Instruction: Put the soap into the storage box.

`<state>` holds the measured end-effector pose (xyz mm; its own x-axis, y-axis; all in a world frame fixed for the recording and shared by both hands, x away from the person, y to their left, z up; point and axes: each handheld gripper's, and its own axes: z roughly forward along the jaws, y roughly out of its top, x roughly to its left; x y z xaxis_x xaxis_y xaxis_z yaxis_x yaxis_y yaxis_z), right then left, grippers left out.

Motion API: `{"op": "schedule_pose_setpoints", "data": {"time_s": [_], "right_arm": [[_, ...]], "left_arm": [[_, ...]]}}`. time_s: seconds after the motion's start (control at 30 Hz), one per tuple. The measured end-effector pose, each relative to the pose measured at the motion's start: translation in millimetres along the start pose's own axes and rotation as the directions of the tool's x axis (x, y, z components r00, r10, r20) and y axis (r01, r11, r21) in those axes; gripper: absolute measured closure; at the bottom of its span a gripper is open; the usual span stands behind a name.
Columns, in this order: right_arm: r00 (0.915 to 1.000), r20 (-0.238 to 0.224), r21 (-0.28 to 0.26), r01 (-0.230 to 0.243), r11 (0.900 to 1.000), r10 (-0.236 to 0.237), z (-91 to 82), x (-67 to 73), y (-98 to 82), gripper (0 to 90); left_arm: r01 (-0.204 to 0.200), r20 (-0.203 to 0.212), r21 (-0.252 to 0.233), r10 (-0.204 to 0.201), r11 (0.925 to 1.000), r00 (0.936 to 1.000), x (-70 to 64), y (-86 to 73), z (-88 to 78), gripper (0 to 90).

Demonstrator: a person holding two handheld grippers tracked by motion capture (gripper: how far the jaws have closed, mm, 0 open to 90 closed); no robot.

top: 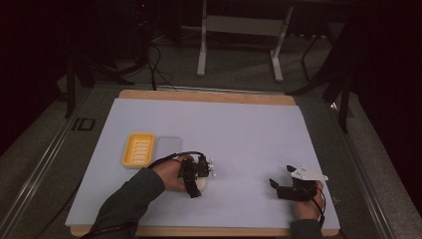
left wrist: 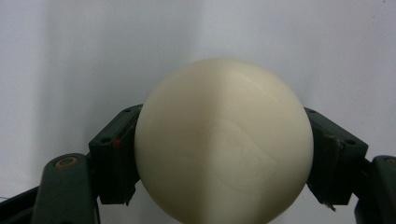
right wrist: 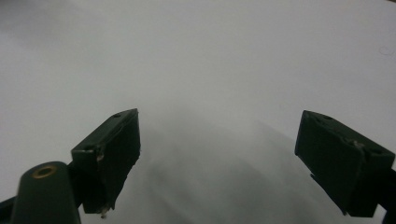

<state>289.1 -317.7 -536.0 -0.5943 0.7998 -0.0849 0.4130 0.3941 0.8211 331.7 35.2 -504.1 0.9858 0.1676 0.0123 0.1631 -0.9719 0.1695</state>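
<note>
Near the desk's front edge, left of centre, the left claw (left wrist: 223,158) grips a cream soap bar (left wrist: 223,140) across its rounded sides; it looks smooth, hard, probably slippery. The right claw (right wrist: 219,158) gapes wide, empty.

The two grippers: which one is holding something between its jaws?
The left gripper: its jaws press on both sides of a cream soap bar. The right gripper stands open over bare white paper.
</note>
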Motion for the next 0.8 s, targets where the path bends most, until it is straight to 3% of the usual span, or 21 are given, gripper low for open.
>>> {"op": "schedule_pose_setpoints", "data": {"time_s": [0.4,0.8], "right_arm": [[1.0,-0.002,0.0,0.001,1.0,-0.001,-0.1,-0.2,0.0,14.2],[1.0,-0.002,0.0,0.0,1.0,0.0,0.0,0.0,0.0,14.2]], "left_arm": [[-0.023,0.007,0.006,0.023,0.9997,0.9997,3.1,-0.1,-0.8,24.5],[-0.011,-0.002,0.013,0.011,0.9999,0.9999,6.4,-3.6,-2.3,24.6]]}}
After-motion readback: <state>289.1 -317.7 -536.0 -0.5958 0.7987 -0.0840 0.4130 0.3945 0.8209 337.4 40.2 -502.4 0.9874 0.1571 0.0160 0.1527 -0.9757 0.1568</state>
